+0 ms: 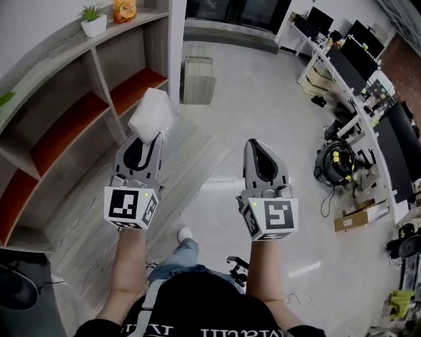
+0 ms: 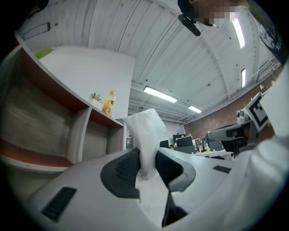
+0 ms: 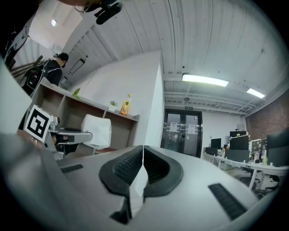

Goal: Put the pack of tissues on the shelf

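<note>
Currently: left gripper point(image 1: 156, 138) jaws pinch lower edge of tissue pack point(image 1: 151, 113). Pack up in air, near end of shelf point(image 1: 99, 72), not resting on any board. Right gripper point(image 1: 254, 145) alongside, well apart from pack, jaws pressed together, nothing between. Farther: plant pot point(image 1: 93, 23) and orange bottle point(image 1: 124, 9) side by side on top board. Far right: desks point(image 1: 342, 66) with monitors.

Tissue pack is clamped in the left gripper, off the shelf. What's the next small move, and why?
Probably carry the left gripper forward and to the left, toward the shelf. Its jaws are shut on the tissue pack, which hangs in the air just short of the open red-floored compartment, so it has to go in before release.
</note>
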